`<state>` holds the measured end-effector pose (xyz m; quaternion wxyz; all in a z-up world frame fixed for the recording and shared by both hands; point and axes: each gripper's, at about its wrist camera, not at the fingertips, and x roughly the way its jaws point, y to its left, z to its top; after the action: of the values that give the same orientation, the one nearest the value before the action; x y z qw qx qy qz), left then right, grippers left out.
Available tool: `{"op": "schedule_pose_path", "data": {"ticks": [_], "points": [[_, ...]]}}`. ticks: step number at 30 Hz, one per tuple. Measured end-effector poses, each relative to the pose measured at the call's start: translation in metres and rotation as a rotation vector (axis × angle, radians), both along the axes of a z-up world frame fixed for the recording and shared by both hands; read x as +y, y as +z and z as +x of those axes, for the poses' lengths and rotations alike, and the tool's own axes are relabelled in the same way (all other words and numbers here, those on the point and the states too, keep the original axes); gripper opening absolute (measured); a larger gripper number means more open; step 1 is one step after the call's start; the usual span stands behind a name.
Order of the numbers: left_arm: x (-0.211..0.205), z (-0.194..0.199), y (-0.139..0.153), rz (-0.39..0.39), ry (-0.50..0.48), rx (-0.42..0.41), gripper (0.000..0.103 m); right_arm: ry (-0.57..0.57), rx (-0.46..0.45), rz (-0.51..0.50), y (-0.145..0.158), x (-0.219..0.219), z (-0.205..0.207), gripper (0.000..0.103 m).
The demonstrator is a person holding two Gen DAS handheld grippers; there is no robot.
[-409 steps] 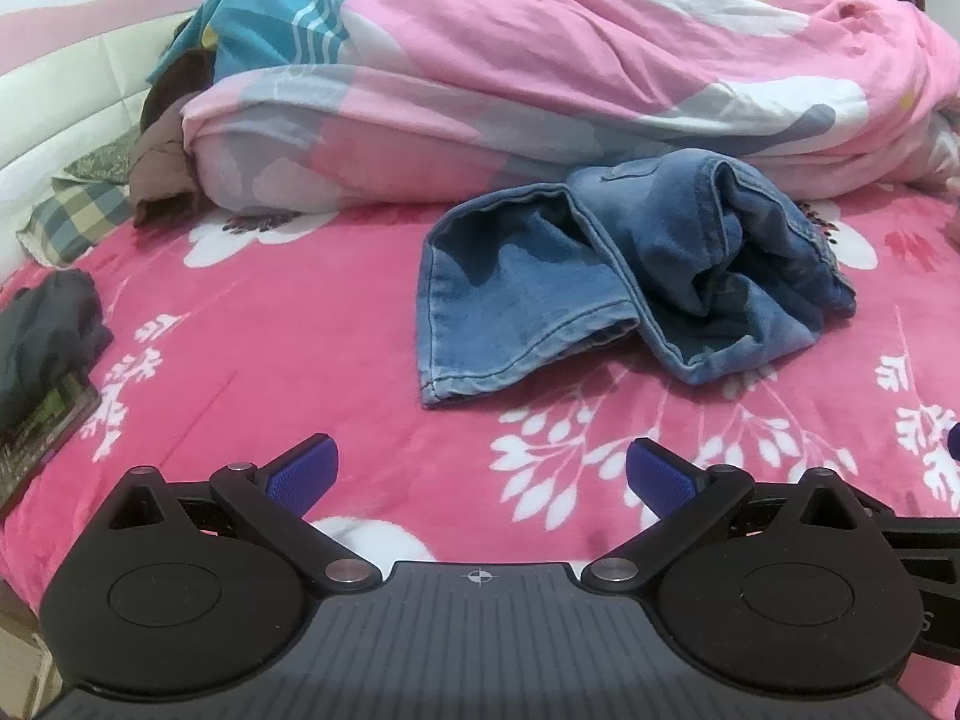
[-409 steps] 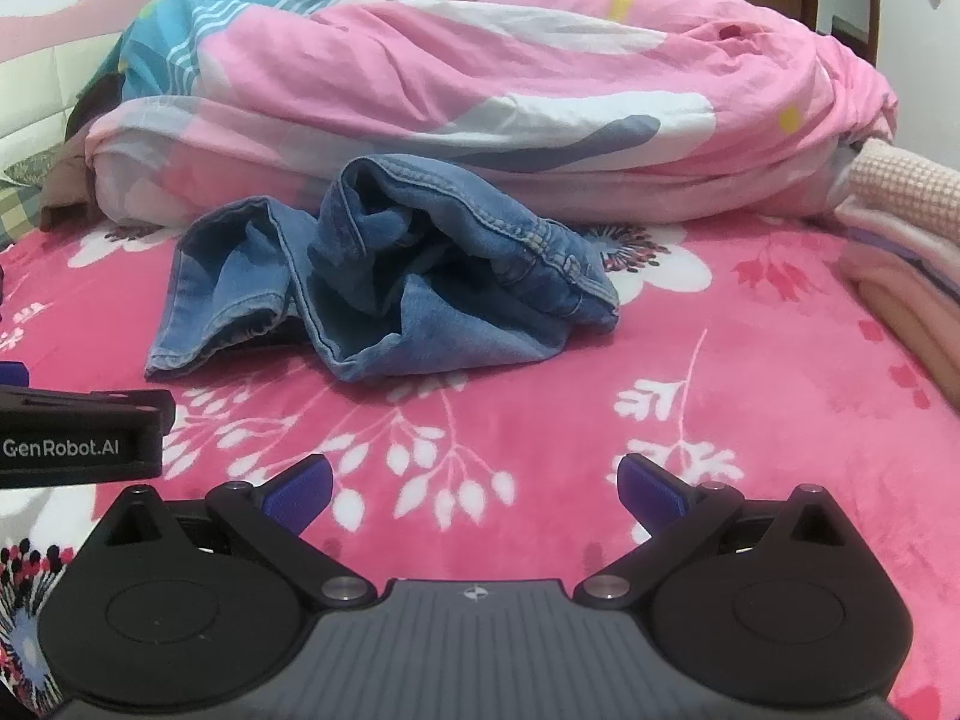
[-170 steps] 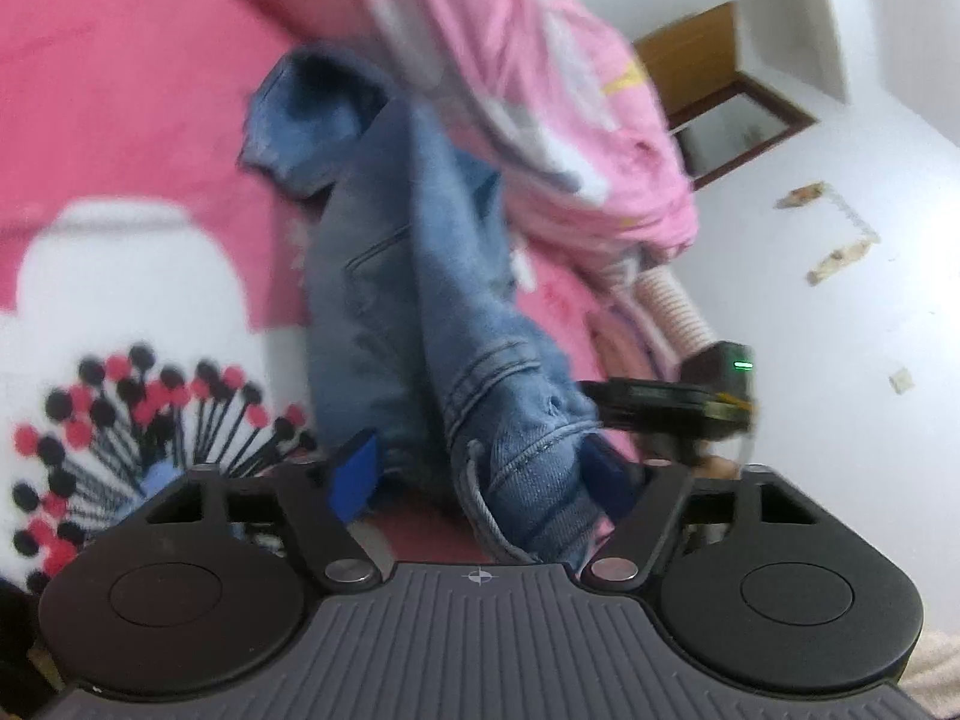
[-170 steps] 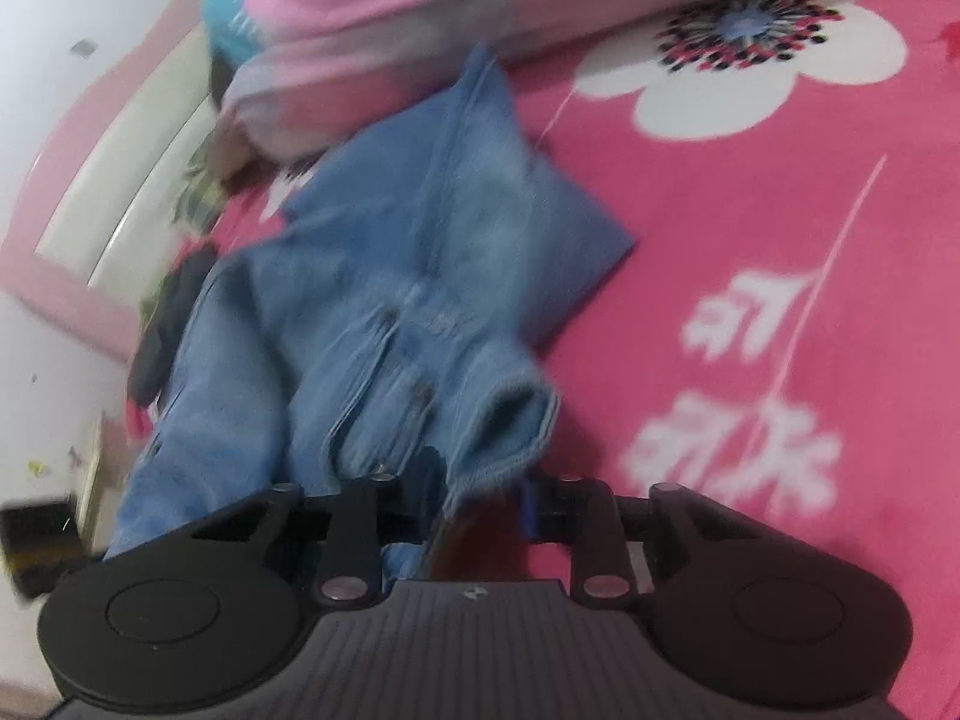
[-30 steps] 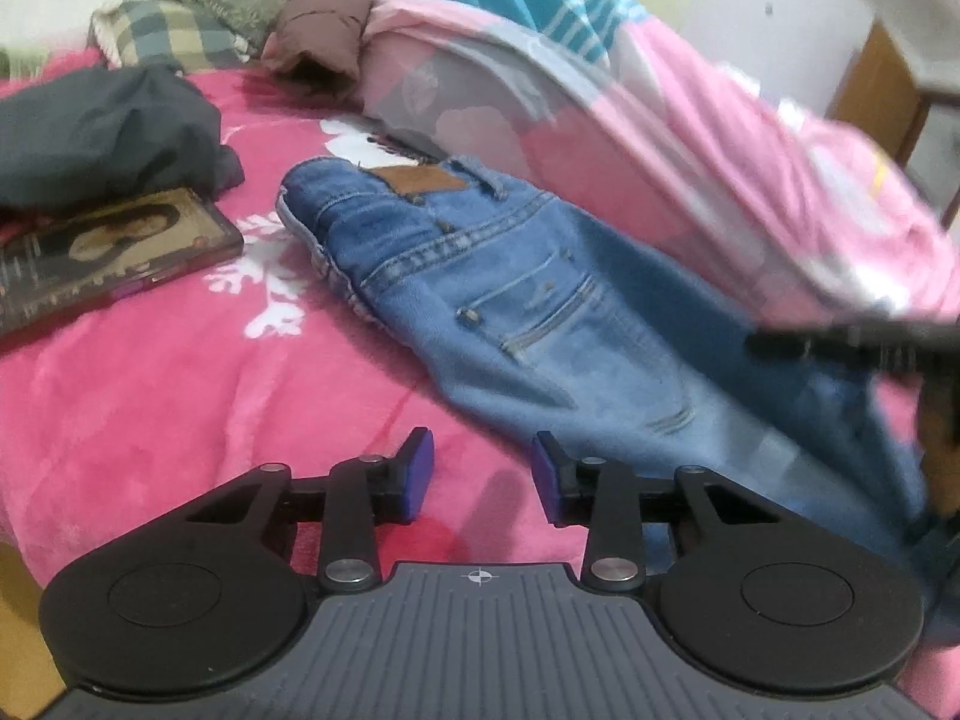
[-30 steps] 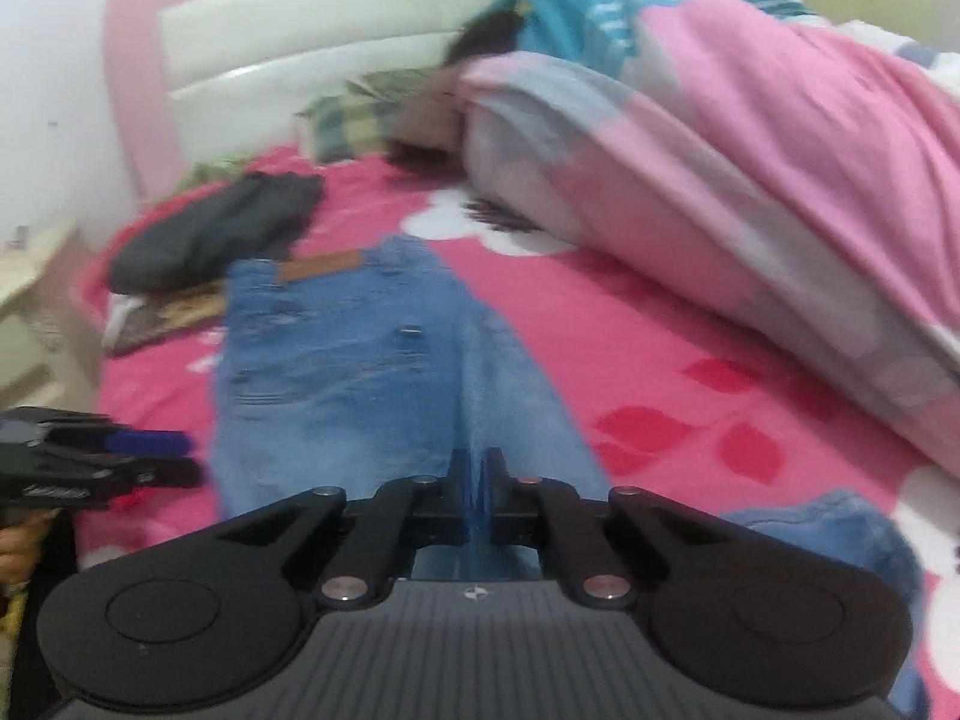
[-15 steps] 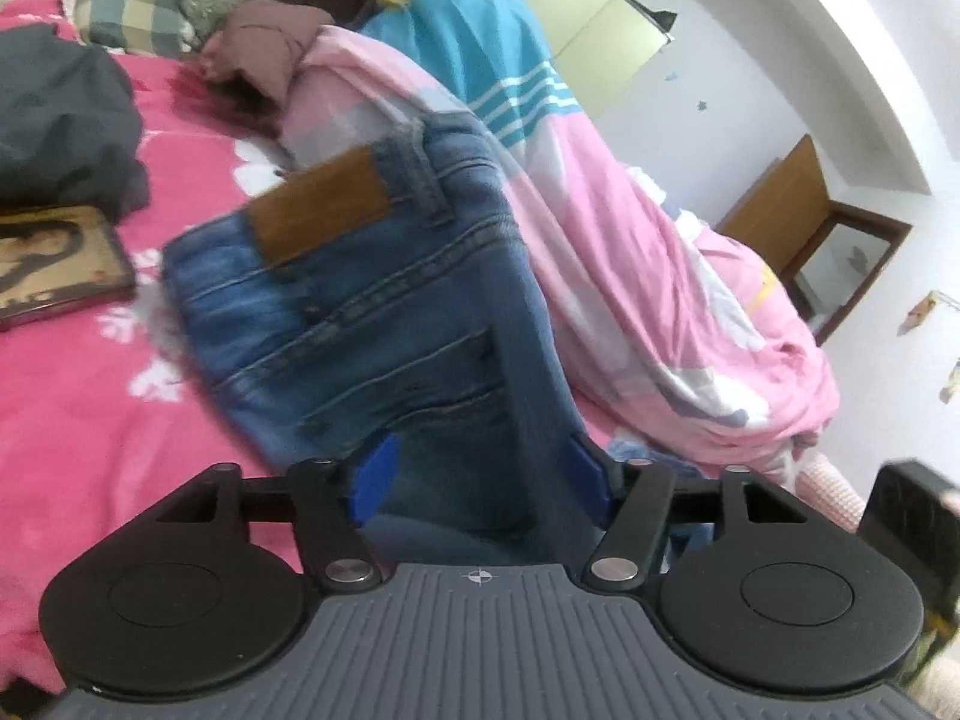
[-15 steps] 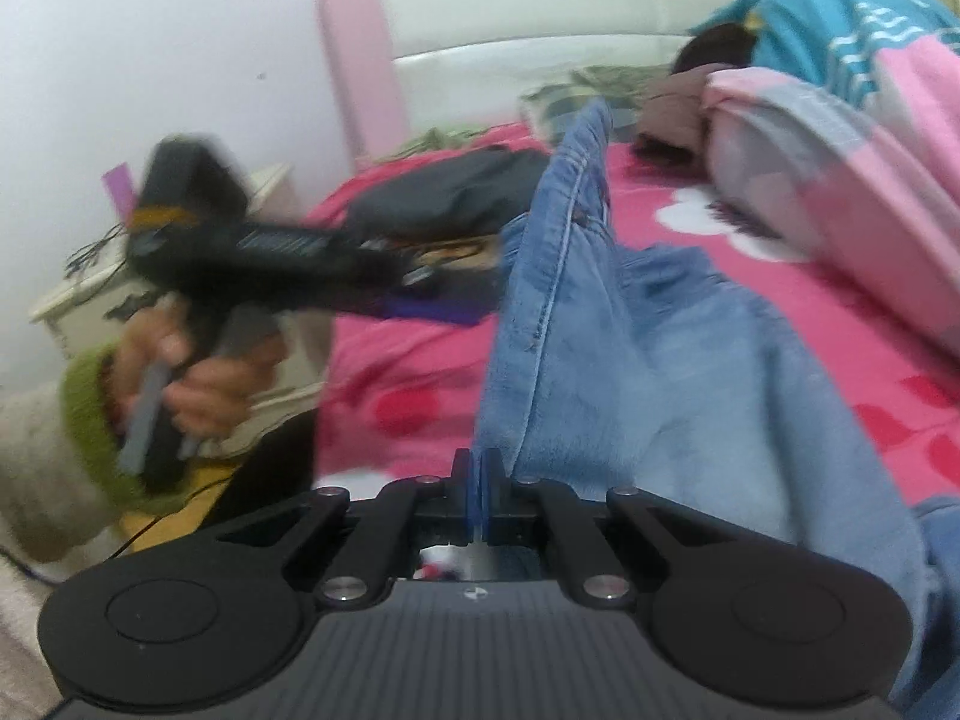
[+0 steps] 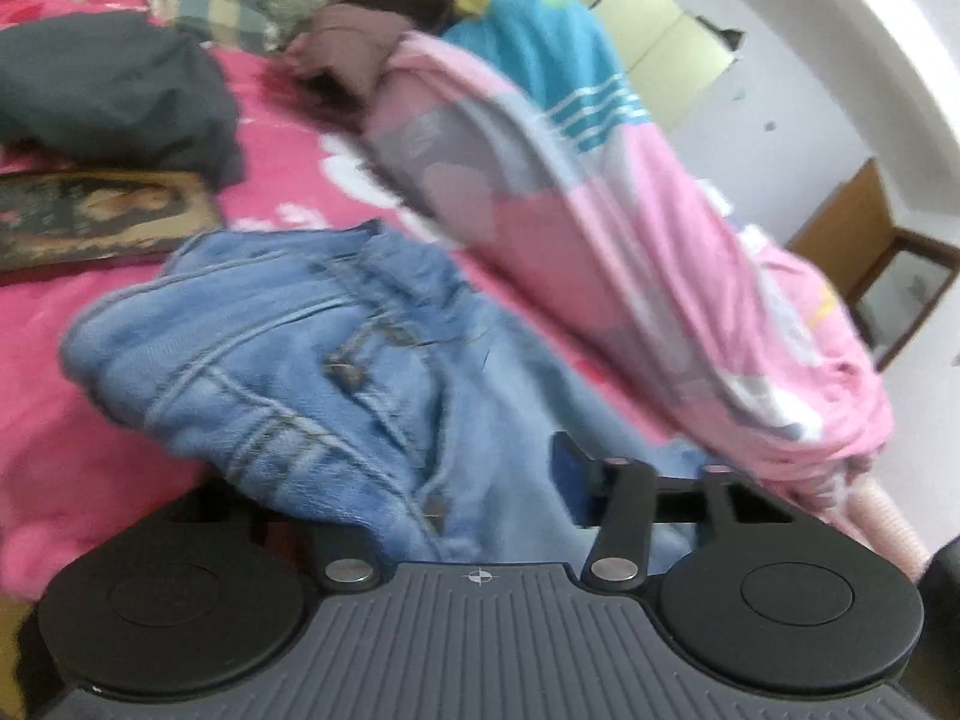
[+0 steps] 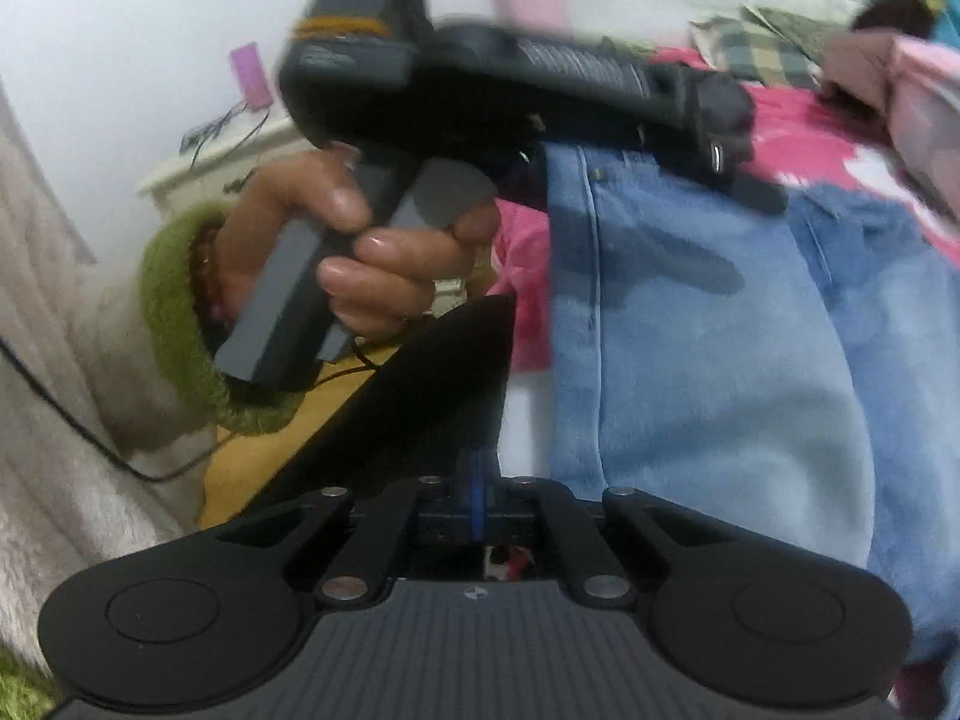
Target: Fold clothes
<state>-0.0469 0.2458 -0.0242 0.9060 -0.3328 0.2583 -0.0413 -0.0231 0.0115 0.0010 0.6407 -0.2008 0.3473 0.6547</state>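
Left wrist view: your left gripper [image 9: 480,480] has denim bunched between its fingers. Its jaws have just been closing from the wider gap of half a second ago, and the jeans [image 9: 288,372] fill that gap; the left finger is buried under cloth, only the right blue pad [image 9: 564,468] shows, so the pads seem to press the fabric. Half a second ago the waistband with its brown leather patch stood up flat before you; now the patch is out of sight and the denim is slumped in a soft, rumpled heap on the pink fleece blanket [image 9: 72,468], seams and a rivet facing you. Behind lie a dark garment [image 9: 108,84], a flat picture book [image 9: 96,216] and a rolled pink quilt [image 9: 630,252] with a teal patch.

Right wrist view: your right gripper [image 10: 477,498] is closed, blue pads pressed together on a thin edge of the jeans [image 10: 690,348], which hang in a smooth, pale sheet up and to the right with one straight stitched seam. Compared with half a second ago, your left hand [image 10: 336,252] fills far more of the frame, wrapped round the grey handle of the other gripper [image 10: 708,138], whose black body now crosses the top of the denim. A fuzzy green cuff [image 10: 174,312] rings the wrist. All is blurred.
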Motion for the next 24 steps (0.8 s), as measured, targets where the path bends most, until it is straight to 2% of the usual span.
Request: {"op": "schedule_pose_path", "data": {"ticks": [2, 4, 6, 8, 10, 13, 16, 17, 19, 20, 21, 23, 24], "points": [[0.008, -0.003, -0.008, -0.033, 0.012, 0.023, 0.034, -0.009, 0.015, 0.022, 0.017, -0.006, 0.014, 0.002], [0.015, -0.008, -0.014, -0.055, 0.017, 0.034, 0.033, -0.064, 0.047, 0.085, 0.041, -0.019, 0.043, 0.002], [0.019, -0.013, -0.018, -0.058, 0.021, 0.037, 0.032, -0.165, 0.066, 0.151, 0.059, -0.030, 0.084, 0.012], [0.021, -0.018, -0.021, -0.063, 0.026, 0.039, 0.027, -0.327, 0.062, 0.183, 0.065, -0.036, 0.134, 0.059], [0.023, -0.021, -0.023, -0.061, 0.031, 0.046, 0.021, -0.486, 0.058, 0.170, 0.058, -0.036, 0.182, 0.068], [0.027, -0.026, -0.024, -0.056, 0.039, 0.063, 0.014, -0.708, 0.147, 0.090, 0.027, -0.027, 0.249, 0.068], [0.033, -0.031, -0.024, -0.043, 0.039, 0.091, 0.012, -0.822, 0.271, 0.054, -0.006, -0.012, 0.287, 0.068], [0.034, -0.031, -0.024, -0.034, 0.036, 0.104, 0.012, -0.825, 0.306, 0.038, -0.016, -0.006, 0.293, 0.068], [0.036, -0.032, -0.026, -0.010, 0.032, 0.130, 0.011, -0.729, 0.358, -0.002, -0.029, 0.013, 0.289, 0.067], [0.036, -0.033, -0.026, 0.001, 0.028, 0.132, 0.011, -0.687, 0.341, -0.022, -0.032, 0.022, 0.282, 0.063], [0.036, -0.034, -0.026, 0.012, 0.023, 0.128, 0.010, -0.654, 0.263, -0.045, -0.031, 0.030, 0.269, 0.056], [0.032, -0.033, -0.022, 0.061, 0.014, 0.110, 0.010, -0.635, 0.126, -0.076, -0.024, 0.037, 0.247, 0.020], [0.028, -0.031, -0.018, 0.103, 0.007, 0.092, 0.009, -0.644, 0.109, -0.056, -0.017, 0.033, 0.242, 0.019]]}}
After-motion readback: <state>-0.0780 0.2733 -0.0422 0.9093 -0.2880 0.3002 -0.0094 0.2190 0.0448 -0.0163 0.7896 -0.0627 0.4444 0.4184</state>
